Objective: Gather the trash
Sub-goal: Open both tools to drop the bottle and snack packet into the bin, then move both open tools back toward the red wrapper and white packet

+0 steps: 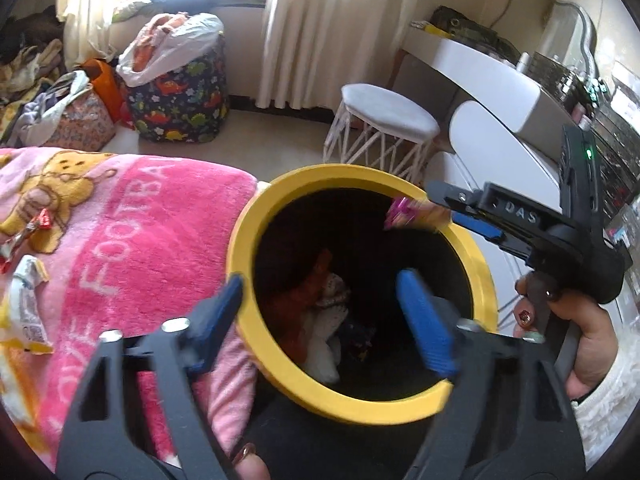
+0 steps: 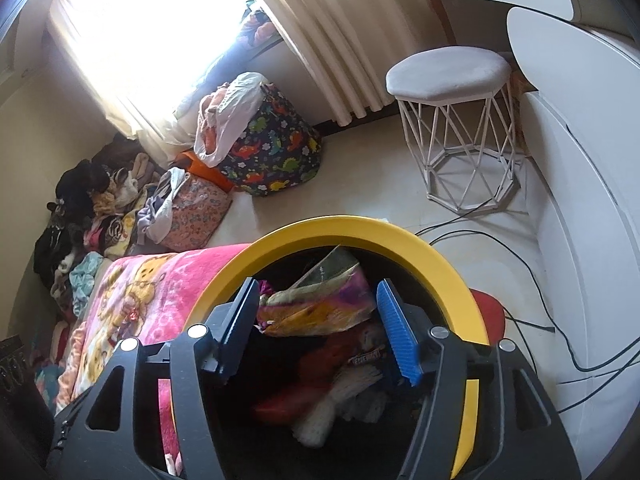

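Observation:
A black trash bin with a yellow rim [image 1: 256, 220] [image 2: 432, 256] stands beside the bed. It holds red, white and dark trash [image 1: 320, 304]. My left gripper [image 1: 320, 320] straddles the bin's near rim, one finger outside and one inside; whether it grips the rim is unclear. My right gripper [image 2: 316, 320] [image 1: 440, 204] is over the bin's mouth, open, with a crumpled pink, purple and yellow wrapper [image 2: 320, 304] [image 1: 404, 216] between its pads, blurred. More wrappers [image 1: 24, 312] lie on the pink blanket [image 1: 132, 232] at left.
A white stool [image 1: 384, 120] [image 2: 460, 120] stands beyond the bin. A white desk [image 1: 500, 80] is at right. A dinosaur-print bag [image 1: 180, 96] [image 2: 272, 152] and piled clothes [image 2: 100, 208] sit by the curtains. Black cables [image 2: 540, 280] run over the floor.

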Available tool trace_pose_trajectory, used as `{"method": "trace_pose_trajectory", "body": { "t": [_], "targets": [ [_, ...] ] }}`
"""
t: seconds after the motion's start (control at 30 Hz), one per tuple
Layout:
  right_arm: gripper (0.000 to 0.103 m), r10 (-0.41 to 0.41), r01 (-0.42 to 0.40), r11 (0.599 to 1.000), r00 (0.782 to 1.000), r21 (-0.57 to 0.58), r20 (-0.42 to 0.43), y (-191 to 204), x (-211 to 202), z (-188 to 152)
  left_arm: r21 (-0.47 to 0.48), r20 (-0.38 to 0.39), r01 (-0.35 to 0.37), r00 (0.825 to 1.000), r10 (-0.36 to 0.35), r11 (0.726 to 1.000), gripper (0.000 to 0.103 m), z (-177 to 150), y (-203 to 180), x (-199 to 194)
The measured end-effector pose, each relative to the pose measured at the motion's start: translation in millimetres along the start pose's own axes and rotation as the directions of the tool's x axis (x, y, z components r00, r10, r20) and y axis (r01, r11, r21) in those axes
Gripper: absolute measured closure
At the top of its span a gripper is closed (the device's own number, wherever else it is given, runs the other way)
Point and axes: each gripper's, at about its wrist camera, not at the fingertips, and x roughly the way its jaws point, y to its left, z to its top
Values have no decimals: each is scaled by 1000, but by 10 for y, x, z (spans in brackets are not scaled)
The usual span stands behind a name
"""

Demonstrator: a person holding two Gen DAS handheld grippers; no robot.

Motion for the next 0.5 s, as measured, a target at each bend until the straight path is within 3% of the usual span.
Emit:
{"method": "trace_pose_trajectory", "body": {
  "t": [0.1,0.5],
  "targets": [
    [39,-7,7,1000,1000,-11,4,28,-4,-8,-36,23,-17,1000,18,999,11,14,99,-64],
    [35,52,-51,994,999,-100,12,391,-48,-26,-117,101,-98,989,110,988,11,52,482,-371]
  ]
}}
